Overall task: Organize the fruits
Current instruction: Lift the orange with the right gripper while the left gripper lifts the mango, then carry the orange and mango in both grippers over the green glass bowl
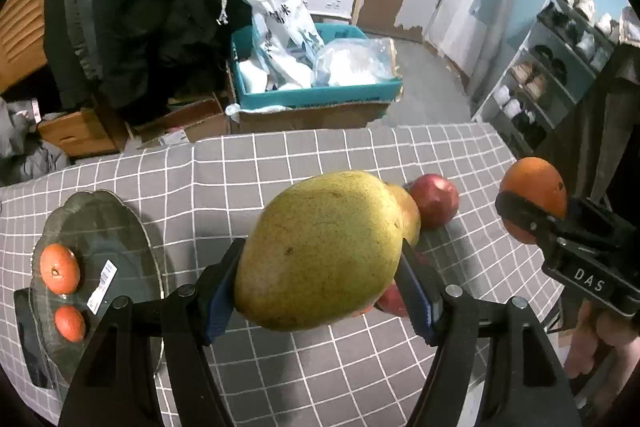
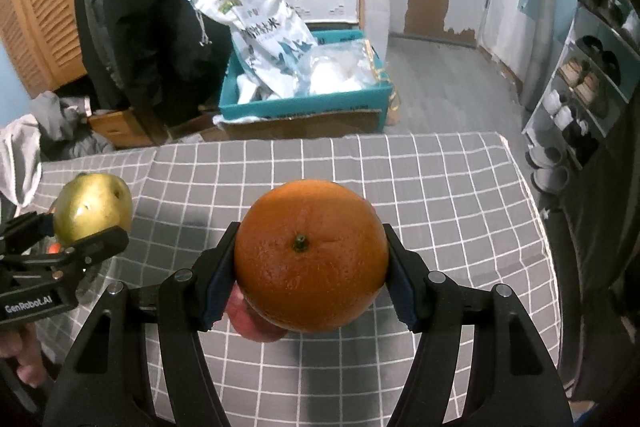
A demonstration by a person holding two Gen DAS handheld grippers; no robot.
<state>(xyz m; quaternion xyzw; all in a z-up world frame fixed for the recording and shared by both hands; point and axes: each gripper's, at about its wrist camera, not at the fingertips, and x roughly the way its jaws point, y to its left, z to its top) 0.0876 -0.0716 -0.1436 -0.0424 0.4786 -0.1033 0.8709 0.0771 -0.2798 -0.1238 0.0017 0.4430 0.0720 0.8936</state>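
Your left gripper [image 1: 320, 267] clamps the mango [image 1: 320, 251], your right gripper [image 2: 310, 263] clamps the orange [image 2: 310, 255]; carry both slowly left to the glass plate [image 1: 116, 227].

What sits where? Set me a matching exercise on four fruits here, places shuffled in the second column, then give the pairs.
Fruits:
1. mango
2. orange
3. red apple
4. two tangerines

Places:
A. on the glass plate
B. clamped in the right gripper
C. lying on the checked cloth
D. clamped in the left gripper

Pairs: 1-D, 2-B, 3-C, 4-A
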